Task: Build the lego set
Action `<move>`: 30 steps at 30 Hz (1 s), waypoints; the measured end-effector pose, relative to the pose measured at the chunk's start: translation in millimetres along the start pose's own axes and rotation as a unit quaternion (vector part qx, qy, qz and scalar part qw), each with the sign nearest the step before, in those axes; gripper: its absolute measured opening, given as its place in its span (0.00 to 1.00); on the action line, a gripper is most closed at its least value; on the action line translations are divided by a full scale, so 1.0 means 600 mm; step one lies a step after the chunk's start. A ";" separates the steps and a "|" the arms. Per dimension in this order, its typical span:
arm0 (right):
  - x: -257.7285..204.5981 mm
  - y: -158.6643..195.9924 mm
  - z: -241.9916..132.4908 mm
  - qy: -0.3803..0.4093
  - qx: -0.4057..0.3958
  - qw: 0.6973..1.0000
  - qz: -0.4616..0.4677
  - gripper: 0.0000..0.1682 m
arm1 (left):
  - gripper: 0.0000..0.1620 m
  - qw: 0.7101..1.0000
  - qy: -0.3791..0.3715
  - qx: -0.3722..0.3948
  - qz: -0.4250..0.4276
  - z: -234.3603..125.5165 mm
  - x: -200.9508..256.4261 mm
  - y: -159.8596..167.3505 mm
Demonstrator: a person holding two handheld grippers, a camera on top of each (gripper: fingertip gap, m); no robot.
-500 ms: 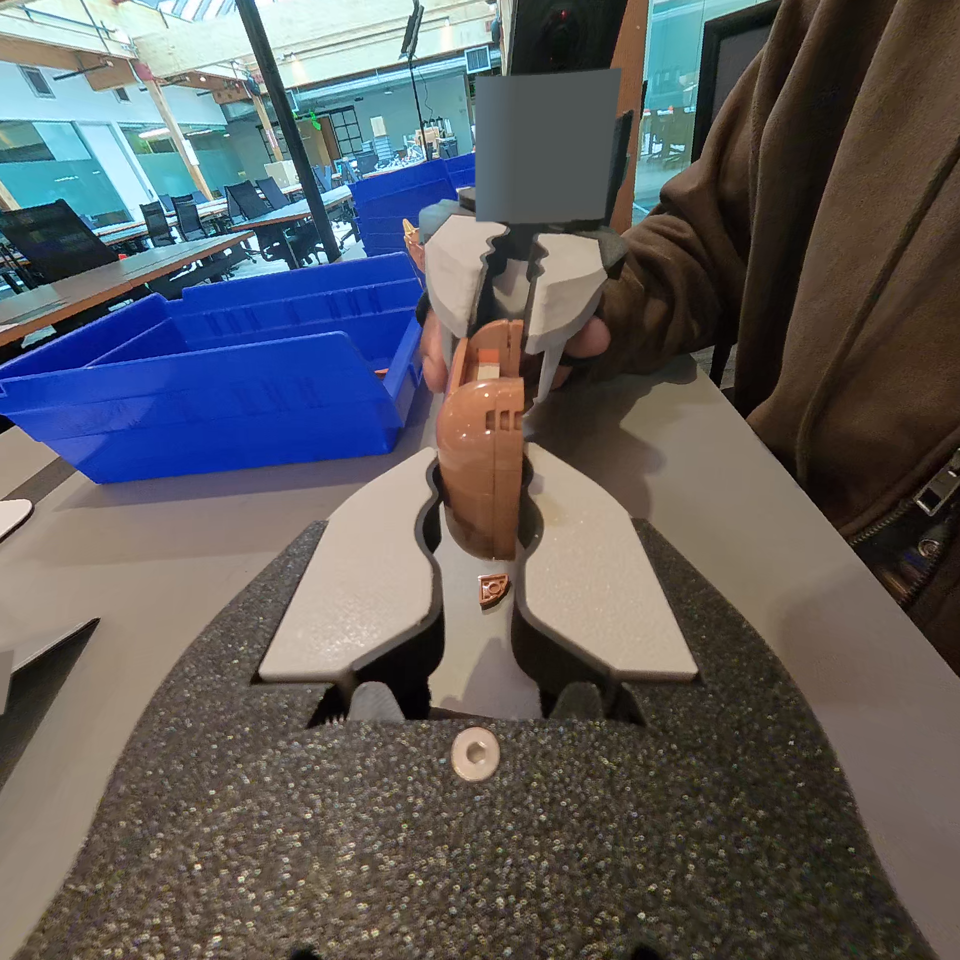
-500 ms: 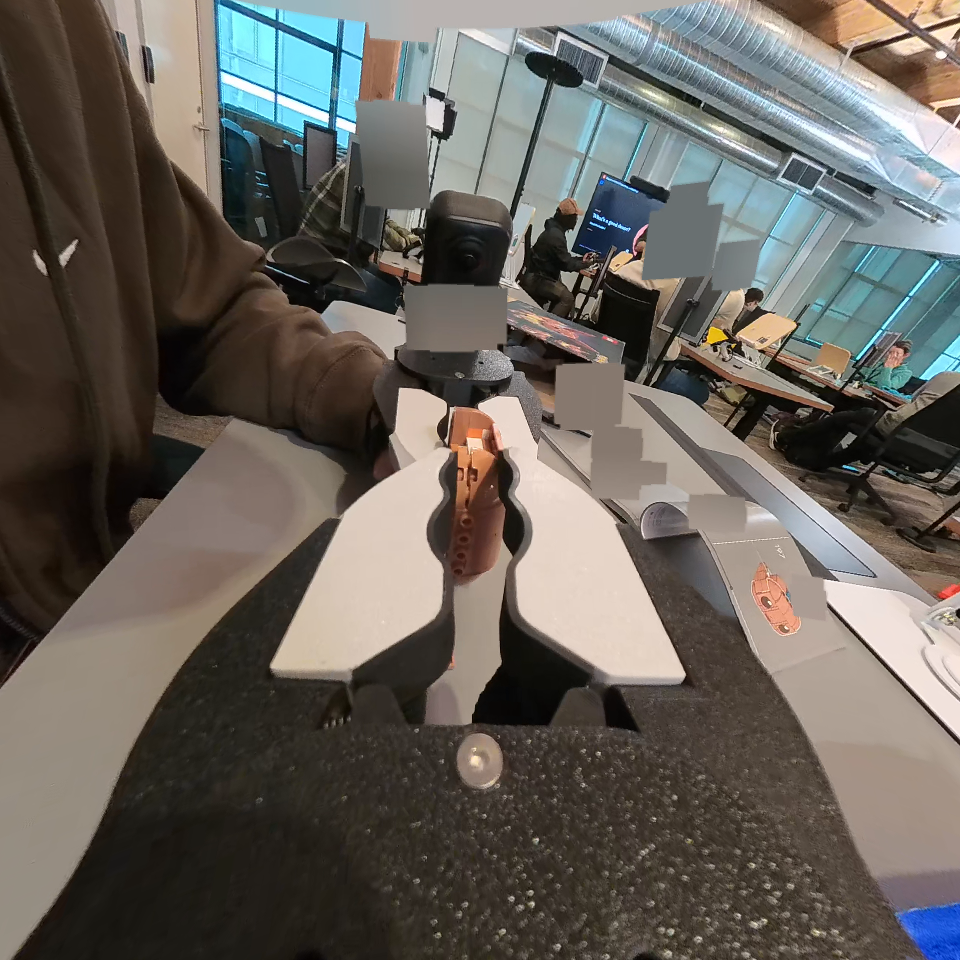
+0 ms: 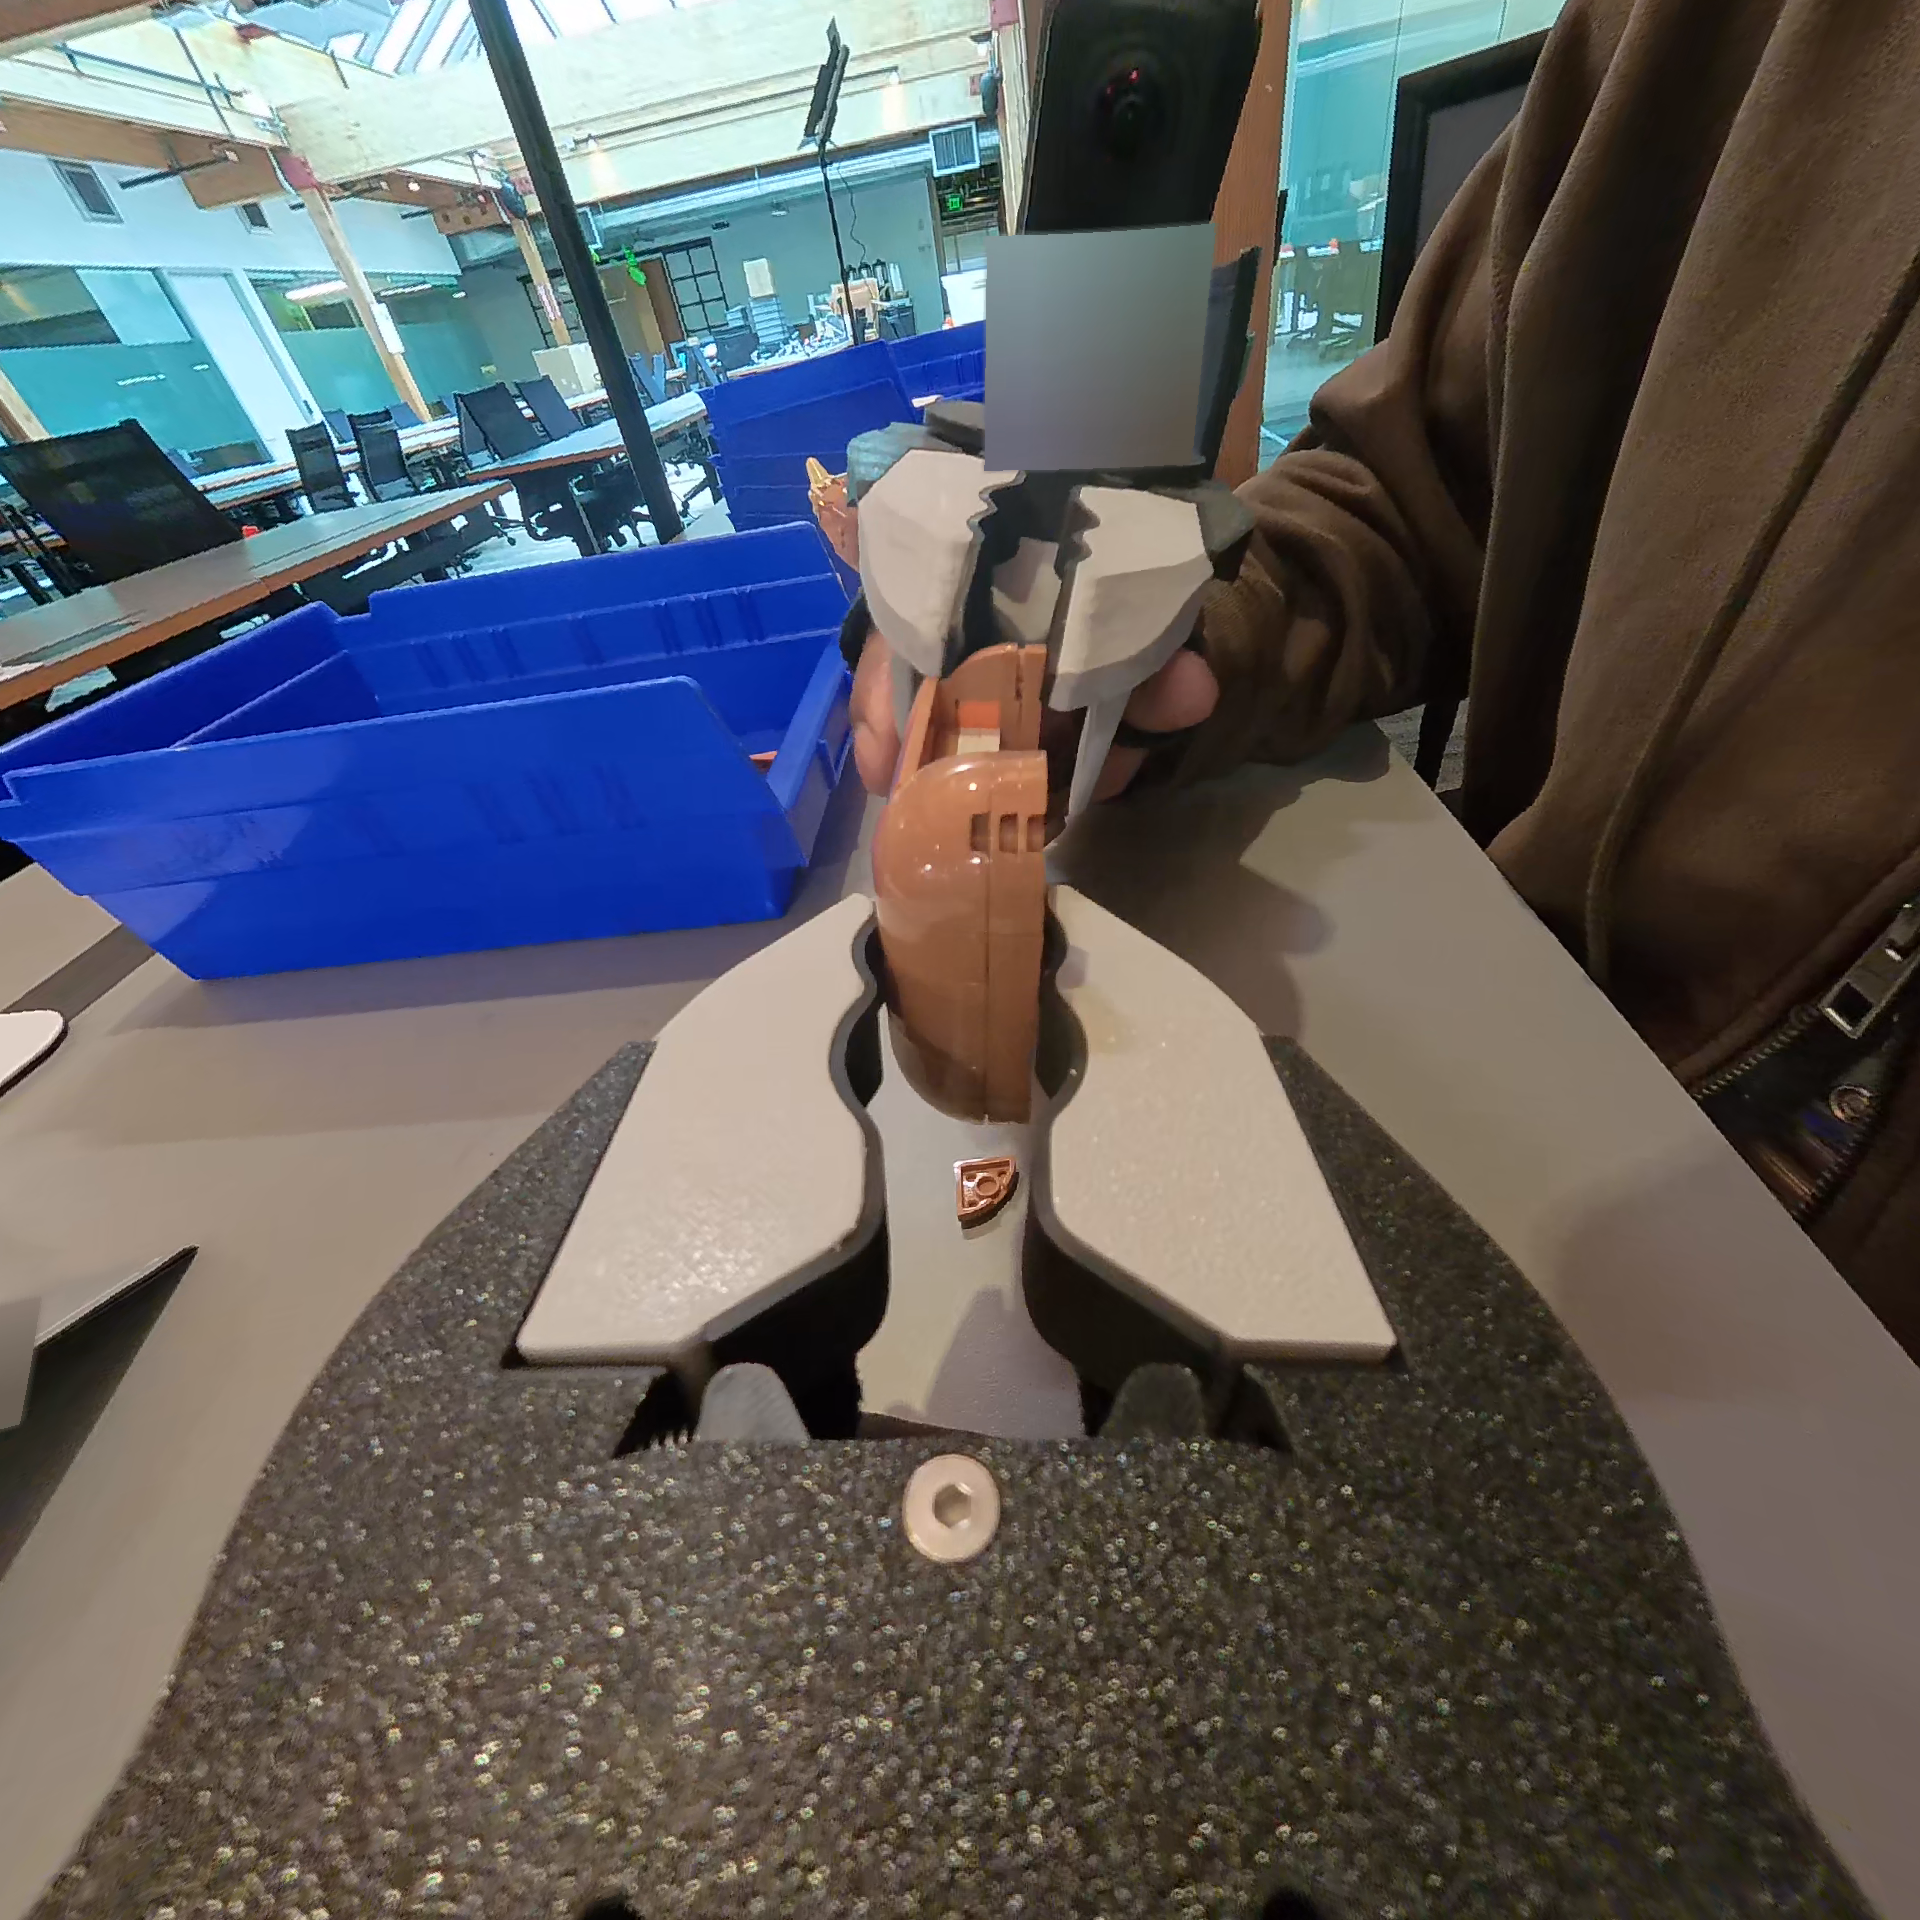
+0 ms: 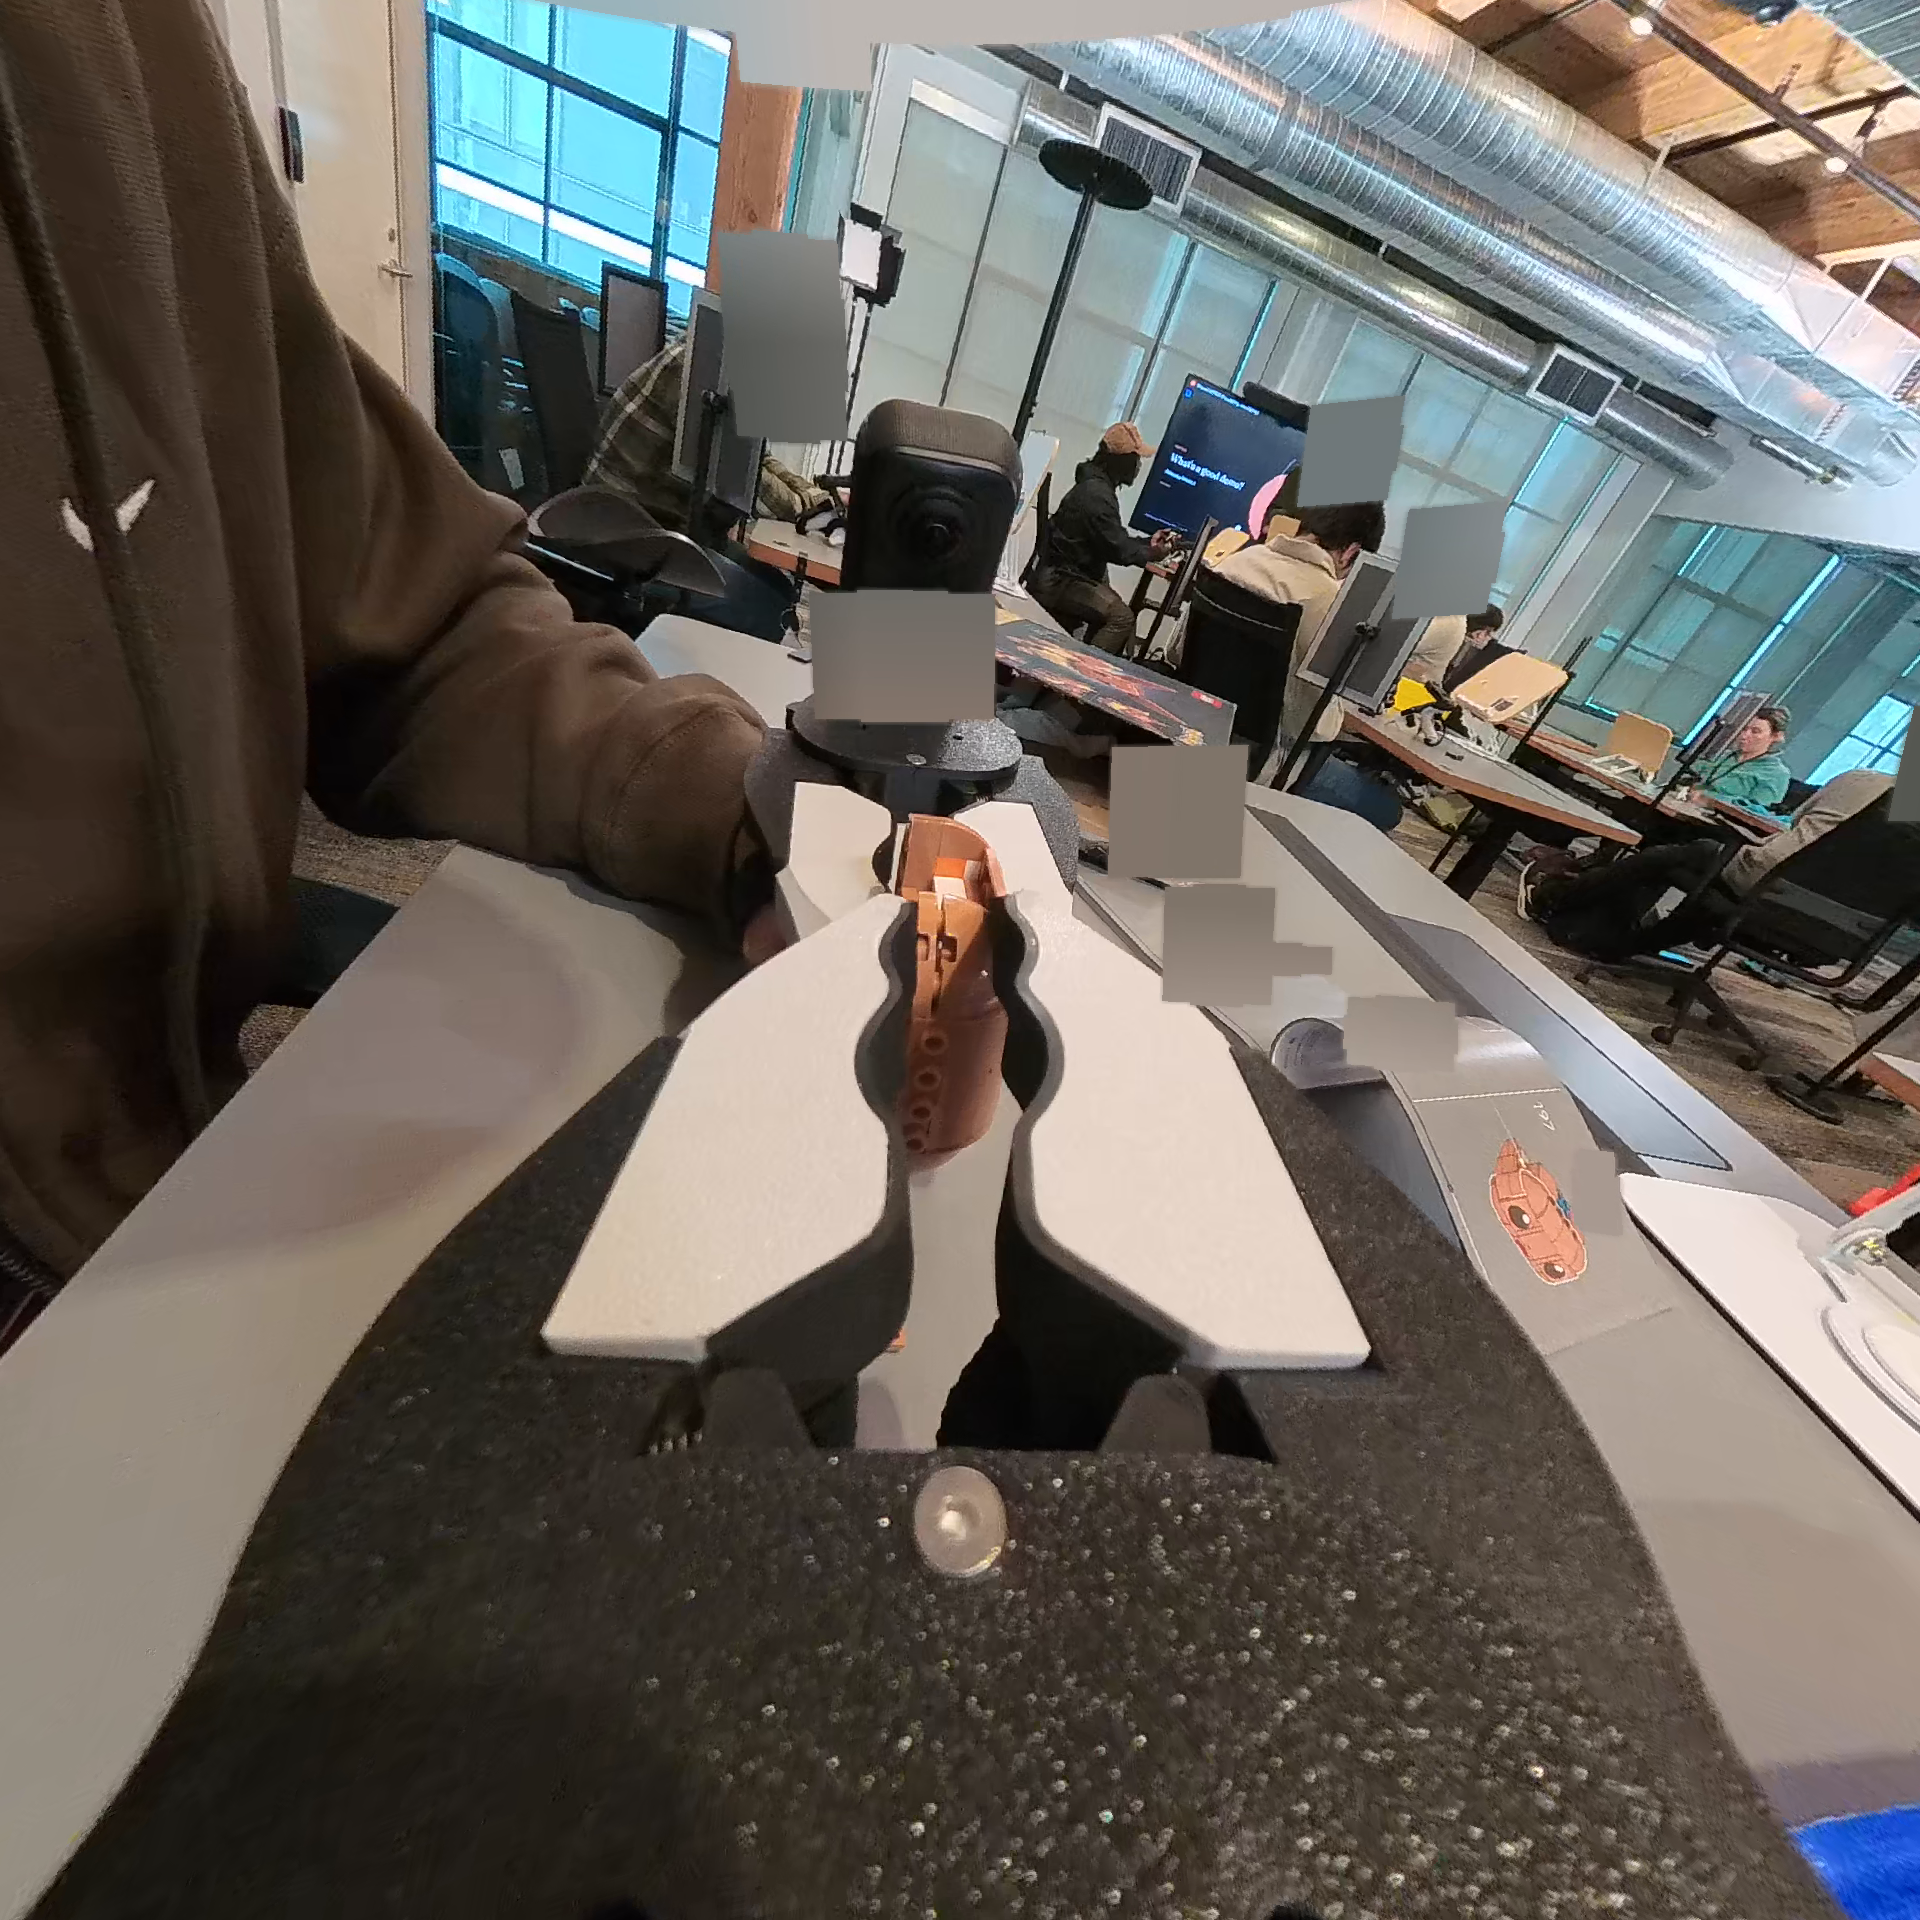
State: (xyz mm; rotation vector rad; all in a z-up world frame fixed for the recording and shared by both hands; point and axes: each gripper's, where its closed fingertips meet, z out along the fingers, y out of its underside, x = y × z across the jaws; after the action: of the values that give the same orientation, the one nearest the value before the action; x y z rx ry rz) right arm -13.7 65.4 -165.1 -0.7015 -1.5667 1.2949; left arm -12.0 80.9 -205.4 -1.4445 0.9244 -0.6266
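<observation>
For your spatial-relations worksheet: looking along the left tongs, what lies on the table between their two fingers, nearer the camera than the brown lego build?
One small brown lego piece lies loose there on the grey table, seen in the left wrist view.

My left gripper points toward twelve o'clock, fingers closed on the brown lego assembly. My right gripper faces it head-on and pinches the same assembly from the far end, though how firmly its tips bite I can't quite tell. A hand in a brown sleeve grips the right gripper's handle.
</observation>
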 end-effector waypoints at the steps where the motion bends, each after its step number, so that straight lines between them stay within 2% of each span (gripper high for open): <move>1: 0.000 0.000 0.000 0.000 0.001 1.000 -0.001 0.08 | 0.16 1.000 0.000 0.001 0.000 0.000 0.000 0.000; 15: -0.003 -0.003 0.000 -0.006 0.006 1.000 0.005 0.07 | 0.16 1.000 0.004 0.004 -0.001 0.000 0.002 0.000; 16: -0.010 -0.001 0.002 -0.018 0.002 1.000 0.002 0.00 | 0.16 1.000 -0.009 0.004 -0.008 0.000 -0.005 0.000; 18: -0.023 0.023 0.015 -0.017 -0.032 0.999 -0.017 0.00 | 0.16 0.999 0.008 0.046 -0.022 -0.006 -0.002 -0.024; 21: -0.011 -0.008 0.008 0.014 0.012 1.000 -0.002 0.00 | 0.16 0.999 -0.049 -0.002 -0.020 -0.012 -0.036 0.004; 23: 0.001 -0.012 0.001 0.026 0.018 0.999 -0.004 0.00 | 0.16 0.996 -0.051 0.021 -0.067 -0.021 -0.046 0.003; 27: 0.003 -0.014 -0.008 0.016 0.028 0.999 0.006 0.00 | 0.16 0.997 -0.052 0.030 -0.056 -0.024 -0.047 -0.003; 30: 0.020 -0.012 -0.010 0.039 0.037 0.998 0.037 0.02 | 0.16 0.995 -0.046 0.058 -0.071 -0.026 -0.047 -0.015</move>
State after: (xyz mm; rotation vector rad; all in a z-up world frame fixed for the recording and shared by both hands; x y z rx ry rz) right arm -11.7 76.3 -154.8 -0.7596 -1.4346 1.3563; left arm -38.4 95.0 -190.6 -1.4299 0.7073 -0.7013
